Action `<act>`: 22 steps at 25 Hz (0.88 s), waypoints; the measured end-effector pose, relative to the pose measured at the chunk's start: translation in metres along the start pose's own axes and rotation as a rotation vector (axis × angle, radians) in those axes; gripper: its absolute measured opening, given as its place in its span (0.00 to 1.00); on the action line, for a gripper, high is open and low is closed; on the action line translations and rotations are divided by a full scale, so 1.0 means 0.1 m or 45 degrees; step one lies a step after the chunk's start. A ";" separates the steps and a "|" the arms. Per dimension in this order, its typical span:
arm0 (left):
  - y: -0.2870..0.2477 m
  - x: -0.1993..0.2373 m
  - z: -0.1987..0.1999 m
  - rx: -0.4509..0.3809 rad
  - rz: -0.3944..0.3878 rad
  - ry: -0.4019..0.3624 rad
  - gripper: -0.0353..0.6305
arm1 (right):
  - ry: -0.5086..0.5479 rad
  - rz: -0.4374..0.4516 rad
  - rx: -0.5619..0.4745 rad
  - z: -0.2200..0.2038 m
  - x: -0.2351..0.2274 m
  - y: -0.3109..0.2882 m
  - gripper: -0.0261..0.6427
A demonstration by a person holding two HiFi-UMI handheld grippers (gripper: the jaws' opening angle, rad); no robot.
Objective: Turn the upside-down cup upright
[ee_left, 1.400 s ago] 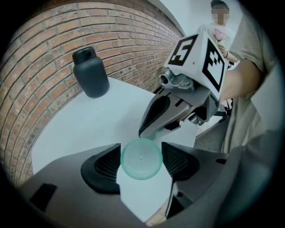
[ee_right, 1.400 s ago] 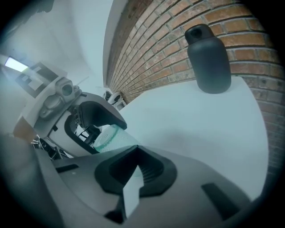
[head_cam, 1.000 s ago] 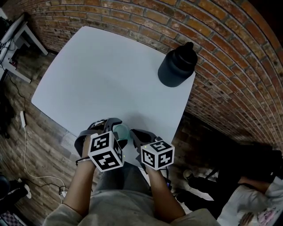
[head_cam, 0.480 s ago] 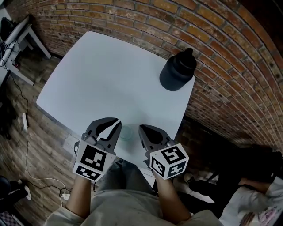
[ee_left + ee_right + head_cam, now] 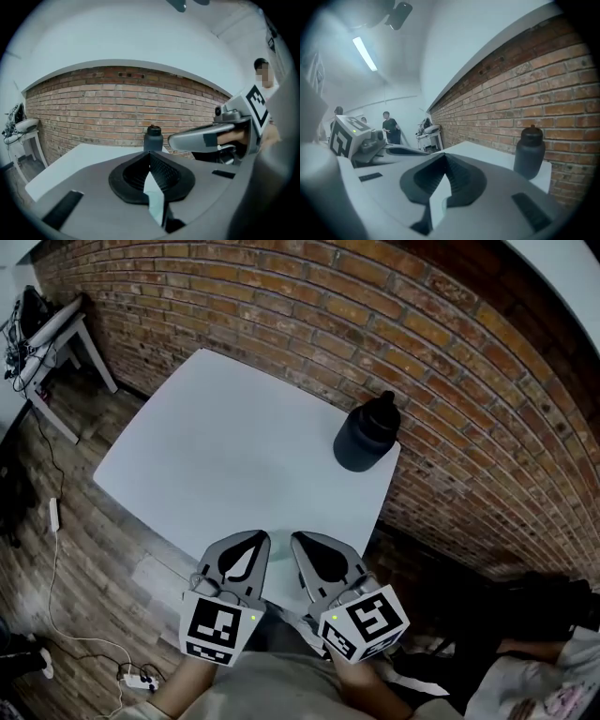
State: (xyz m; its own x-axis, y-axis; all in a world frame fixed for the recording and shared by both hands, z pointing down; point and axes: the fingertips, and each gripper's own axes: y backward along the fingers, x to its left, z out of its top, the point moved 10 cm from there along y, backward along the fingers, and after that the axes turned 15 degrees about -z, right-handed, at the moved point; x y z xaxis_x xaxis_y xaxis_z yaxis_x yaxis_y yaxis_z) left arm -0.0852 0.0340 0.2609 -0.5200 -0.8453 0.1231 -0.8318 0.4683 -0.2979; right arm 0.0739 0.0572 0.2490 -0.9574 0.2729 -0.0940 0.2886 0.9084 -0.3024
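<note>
White table [image 5: 216, 427] filled the middle of the head view. It was bare except for a dark bottle [image 5: 364, 439] standing upright at its upper-right corner, close to the brick wall [image 5: 441, 343]. So placed, the bottle was well apart from both tools and probably played no part in the task.

At the lower centre of the frame, the left gripper [image 5: 254, 538] and the right gripper [image 5: 298, 540] were held side by side over the table's lower edge. Their tips pointed up the frame toward the wall, and their marker cubes [image 5: 217, 626] lay nearest the person.

Left gripper view: the jaws had just been closing and met along a single seam, pad against pad, with nothing between them. The bottle showed beyond the tips at centre frame, and the other gripper at the right.

Right gripper view: the jaws were likewise together and empty, with the bottle at the right of the frame.

No view showed the cup. It may have lain beneath the grippers at the table's lower edge, but this could not be told. Empty, closed jaws held level and close to the body suggested a resting pose, not an approach or a carry. Whether the cup stood upright could not be judged.
</note>
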 end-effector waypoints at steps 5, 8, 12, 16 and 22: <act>0.23 -0.15 0.19 -0.043 0.059 -0.044 0.07 | 0.045 0.006 -0.088 0.22 0.16 0.28 0.05; 0.34 -0.26 0.22 -0.048 0.056 -0.058 0.07 | 0.051 -0.001 -0.121 0.26 0.26 0.45 0.05; 0.42 -0.34 0.22 -0.047 0.053 -0.066 0.07 | 0.094 -0.021 -0.154 0.25 0.37 0.51 0.05; 0.42 -0.43 0.18 -0.031 0.041 -0.070 0.07 | 0.099 -0.031 -0.145 0.22 0.34 0.56 0.05; 0.38 -0.57 0.10 -0.010 0.024 -0.062 0.07 | 0.098 -0.031 -0.130 0.09 0.32 0.64 0.05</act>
State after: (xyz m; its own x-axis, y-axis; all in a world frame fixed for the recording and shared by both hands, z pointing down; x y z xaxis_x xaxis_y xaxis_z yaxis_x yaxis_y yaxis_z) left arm -0.0848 0.0974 0.2335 -0.5259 -0.8476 0.0709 -0.8233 0.4864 -0.2925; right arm 0.0620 0.1208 0.2178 -0.9626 0.2705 -0.0140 0.2675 0.9414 -0.2053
